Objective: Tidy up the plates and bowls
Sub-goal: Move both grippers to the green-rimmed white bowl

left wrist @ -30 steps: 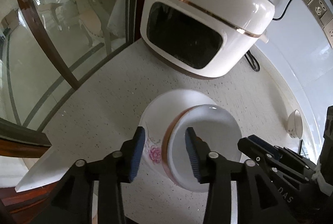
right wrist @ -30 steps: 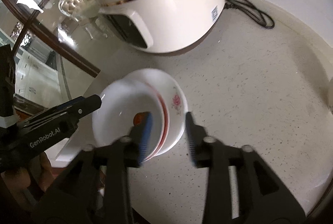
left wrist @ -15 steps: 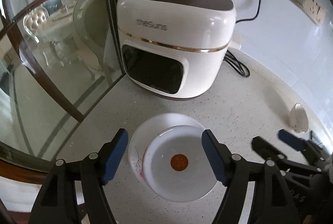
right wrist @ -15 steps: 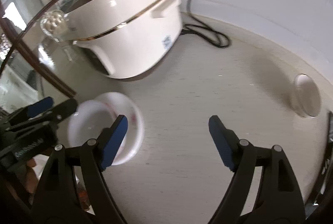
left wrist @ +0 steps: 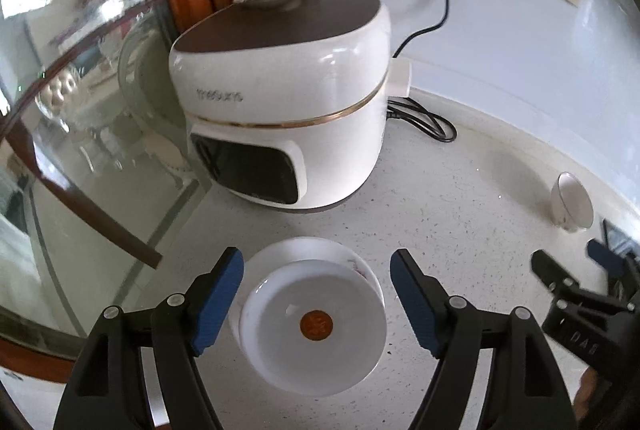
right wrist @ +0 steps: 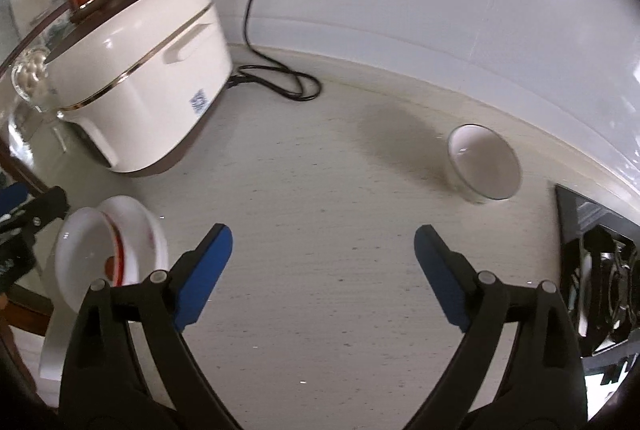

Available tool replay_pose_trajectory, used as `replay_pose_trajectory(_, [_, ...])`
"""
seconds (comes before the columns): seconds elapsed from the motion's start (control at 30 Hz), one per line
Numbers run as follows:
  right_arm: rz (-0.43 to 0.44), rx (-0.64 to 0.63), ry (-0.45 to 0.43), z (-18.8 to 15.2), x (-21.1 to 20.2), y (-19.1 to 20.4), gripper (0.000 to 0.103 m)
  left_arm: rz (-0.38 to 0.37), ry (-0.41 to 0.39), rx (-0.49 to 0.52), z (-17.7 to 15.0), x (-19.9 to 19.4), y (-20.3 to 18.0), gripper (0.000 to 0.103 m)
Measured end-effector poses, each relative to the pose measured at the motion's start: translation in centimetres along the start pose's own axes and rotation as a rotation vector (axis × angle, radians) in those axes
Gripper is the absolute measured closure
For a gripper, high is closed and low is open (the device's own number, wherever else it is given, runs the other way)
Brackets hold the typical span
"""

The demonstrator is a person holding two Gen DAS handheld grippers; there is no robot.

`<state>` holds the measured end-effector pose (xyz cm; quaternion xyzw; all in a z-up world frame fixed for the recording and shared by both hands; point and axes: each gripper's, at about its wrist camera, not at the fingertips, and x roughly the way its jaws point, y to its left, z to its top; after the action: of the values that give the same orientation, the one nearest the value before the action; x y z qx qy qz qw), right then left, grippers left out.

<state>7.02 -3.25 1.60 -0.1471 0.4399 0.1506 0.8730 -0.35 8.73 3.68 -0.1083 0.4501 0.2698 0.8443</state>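
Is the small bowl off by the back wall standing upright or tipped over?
Upright. The small bowl sits on its base on the counter, rim up; its round white inside shows in both wrist views. It looks empty.

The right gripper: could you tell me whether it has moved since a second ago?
Yes. The right gripper has swung rightward off the stacked bowls, away from the cooker, jaws opening on nothing.

My left wrist camera looks steeply down along my left claw (left wrist: pixel 316 298) from close above the stacked bowls (left wrist: pixel 314 326), facing the white cooker (left wrist: pixel 280 118) and the wall sockets. My right wrist camera sits further right, tilted down over bare counter (right wrist: pixel 320 230) toward a lone bowl (right wrist: pixel 484 168). Both views share the cooker, its cord (right wrist: pixel 280 86), the stack and the lone bowl.
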Motion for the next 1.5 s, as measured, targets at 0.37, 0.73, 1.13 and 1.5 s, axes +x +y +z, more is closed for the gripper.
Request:
replay_pose_trajectory(0.37, [0.076, 0.148, -0.002, -1.5, 0.0, -6.2, 0.01, -0.109, 0.0, 0.042, 0.7, -1.0, -2.0, 0.027])
replay_pose_trajectory(0.73, [0.084, 0.26, 0.015, -2.4, 0.1, -12.2, 0.01, -0.176, 0.074, 0.054, 0.8, -0.1, -6.2, 0.027])
replay_pose_trajectory(1.13, [0.068, 0.348, 0.031, -2.9, 1.0, -16.6, 0.01, -0.299, 0.093, 0.082, 2.3, 1.4, -10.1, 0.027])
replay_pose_trajectory(1.5, [0.042, 0.406, 0.037, -2.2, 2.9, -19.4, 0.01, -0.371, 0.141, 0.118, 4.3, 4.7, -15.1, 0.028])
